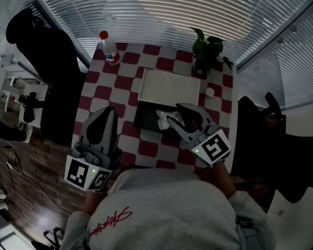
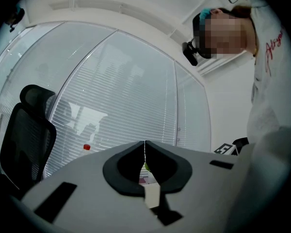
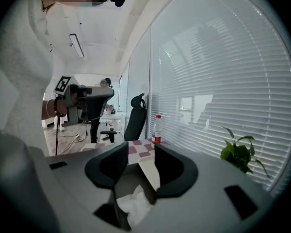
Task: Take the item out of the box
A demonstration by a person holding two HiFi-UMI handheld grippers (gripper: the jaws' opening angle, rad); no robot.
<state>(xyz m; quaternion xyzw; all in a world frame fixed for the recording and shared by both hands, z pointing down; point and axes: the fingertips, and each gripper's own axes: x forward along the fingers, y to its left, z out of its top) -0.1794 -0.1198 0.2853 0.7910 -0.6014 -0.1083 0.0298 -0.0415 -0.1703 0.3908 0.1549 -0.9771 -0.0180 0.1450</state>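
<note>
Resting on the checkered table [image 1: 146,142], the black box [image 1: 144,117] stands open, its white lid [image 1: 169,86] just behind. The crumpled white item [image 1: 163,121] lies inside, so the lifting-out looks yet to do. The right gripper [image 1: 173,114] hangs over it, jaws wide apart and empty; the left gripper [image 1: 107,111] is closed on nothing. Only the right gripper view shows the item low between those jaws, untouched; only the head view shows the whole box.

Left gripper [image 1: 106,113] at near left, held about level, jaws together. Right gripper [image 1: 176,114] tilted downward, jaws wide apart.
</note>
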